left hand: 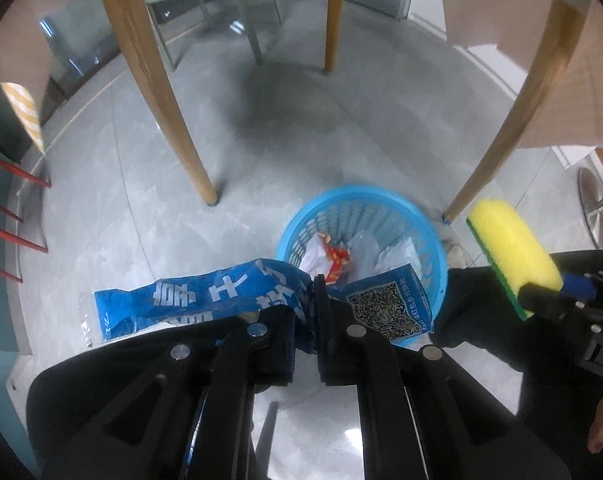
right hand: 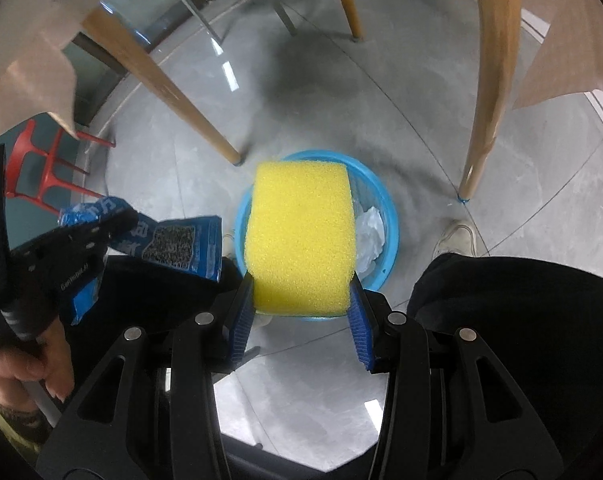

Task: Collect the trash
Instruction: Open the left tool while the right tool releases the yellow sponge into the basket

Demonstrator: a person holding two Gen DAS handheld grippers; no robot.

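Note:
My left gripper [left hand: 305, 300] is shut on a blue printed plastic wrapper [left hand: 205, 300] with a QR code, held above the near left rim of a blue trash basket [left hand: 297, 232] on the floor. The basket holds white paper and a red wrapper [left hand: 335, 258]. My right gripper [right hand: 301, 296] is shut on a yellow sponge [right hand: 301, 236] with a green backing, held above the basket [right hand: 387, 216]. The sponge [left hand: 509, 248] and right gripper [left hand: 541, 300] show at the right of the left wrist view. The wrapper [right hand: 177, 244] and left gripper [right hand: 113, 224] show at the left of the right wrist view.
Wooden table legs [left hand: 157, 92] [left hand: 509, 136] [right hand: 485, 80] stand around the basket under a draped cloth [right hand: 25, 40]. A red stool [left hand: 5, 216] is at the left. The person's dark trousers [right hand: 521, 340] and shoe [right hand: 457, 236] are near the basket. The floor is grey tile.

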